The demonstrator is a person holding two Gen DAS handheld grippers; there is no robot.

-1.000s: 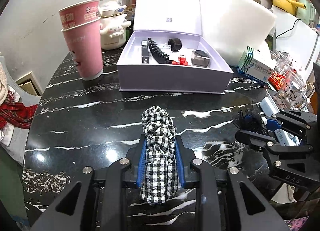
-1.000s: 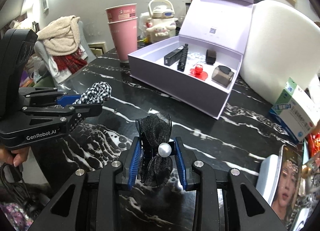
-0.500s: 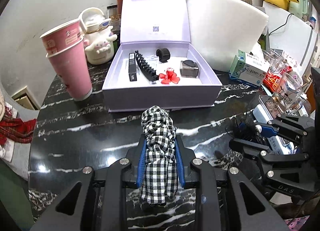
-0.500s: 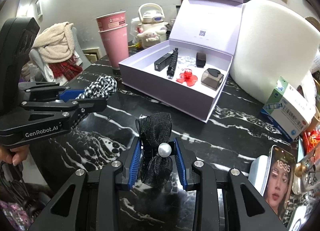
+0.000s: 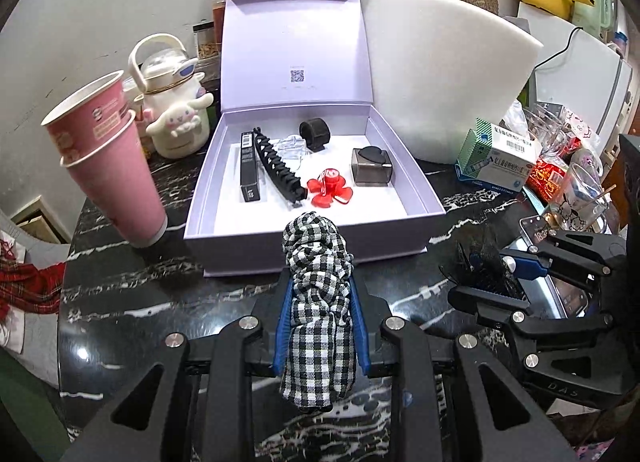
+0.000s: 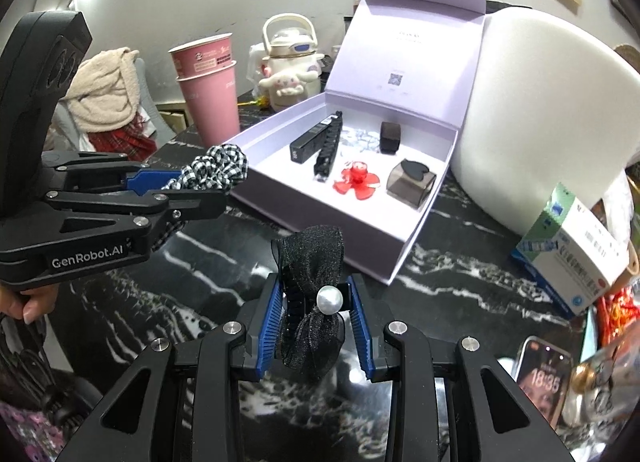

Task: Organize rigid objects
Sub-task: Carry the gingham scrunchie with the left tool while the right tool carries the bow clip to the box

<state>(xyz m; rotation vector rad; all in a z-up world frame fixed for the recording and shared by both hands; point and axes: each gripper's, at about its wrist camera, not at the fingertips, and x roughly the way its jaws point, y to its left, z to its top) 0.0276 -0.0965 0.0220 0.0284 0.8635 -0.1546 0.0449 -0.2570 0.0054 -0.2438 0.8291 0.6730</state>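
Note:
My left gripper (image 5: pixel 319 278) is shut on a black-and-white checked fabric hair piece (image 5: pixel 318 326), held above the table just in front of the open lilac box (image 5: pixel 312 254). My right gripper (image 6: pixel 313 282) is shut on a black mesh bow with a pearl (image 6: pixel 312 326), to the right of the left gripper (image 6: pixel 200 186) and a little short of the box's near wall (image 6: pixel 340 238). Inside the box lie a black tube (image 5: pixel 249 170), a black toothed clip (image 5: pixel 280 170), a red flower clip (image 5: pixel 330 190), a smoky square case (image 5: pixel 372 166) and a black ring (image 5: pixel 315 133).
Two stacked pink cups (image 5: pixel 108 158) stand left of the box, with a cartoon-dog kettle (image 5: pixel 172 110) behind them. A white foam slab (image 5: pixel 440 70) leans at the back right. A medicine box (image 5: pixel 496 158), glasses (image 5: pixel 576 194) and a phone (image 6: pixel 540 378) crowd the black marble table's right side.
Both grippers have moved toward the lilac box and risen a little, so more of its inside shows. Each keeps its hold on its hair piece.

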